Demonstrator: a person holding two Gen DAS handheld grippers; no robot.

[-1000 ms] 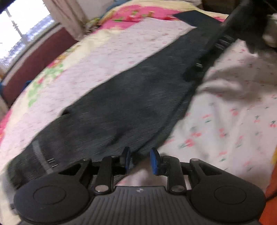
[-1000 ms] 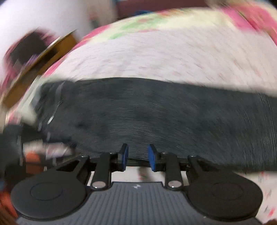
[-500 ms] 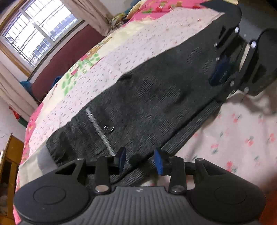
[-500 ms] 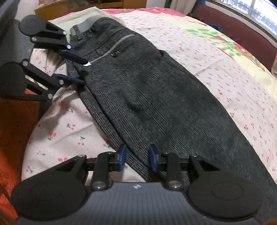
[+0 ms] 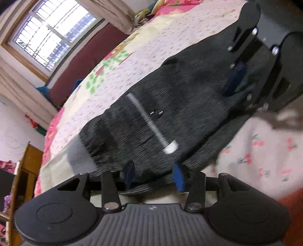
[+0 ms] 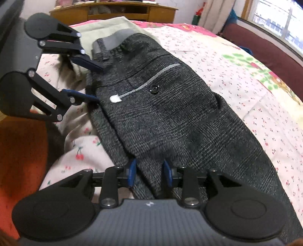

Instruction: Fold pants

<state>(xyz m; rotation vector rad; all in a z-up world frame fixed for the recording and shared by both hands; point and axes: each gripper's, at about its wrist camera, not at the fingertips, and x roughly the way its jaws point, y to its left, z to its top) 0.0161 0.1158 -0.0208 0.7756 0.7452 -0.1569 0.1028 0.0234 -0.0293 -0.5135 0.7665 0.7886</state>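
Dark grey checked pants (image 6: 170, 117) lie flat along the bed, waistband (image 6: 113, 42) at the far end, with a grey-trimmed back pocket and a button (image 6: 154, 88). In the right wrist view my left gripper (image 6: 94, 83) reaches in from the left, its jaws opening, blue fingertips (image 6: 94, 66) spread at the waist's near edge and gripping nothing. My right gripper (image 6: 149, 174) hovers over the near edge of the leg, jaws closing with fabric between the pads but not pinched. In the left wrist view the left gripper (image 5: 154, 176) straddles the pants' edge (image 5: 151, 143), and the right gripper (image 5: 240, 90) hangs above the leg.
The bed has a floral sheet (image 6: 246, 79) with cherry-print fabric (image 6: 81, 149) at the near side. A beige cloth (image 6: 106, 28) lies under the waistband. A wooden cabinet (image 6: 113, 9), a maroon bench (image 6: 265, 49) and a window (image 5: 47, 37) border the bed. Orange floor (image 6: 22, 151) lies below the edge.
Both grippers have slid along the pants toward the waist end. The left jaws have widened, the right jaws have narrowed slightly, and the right gripper has rolled.
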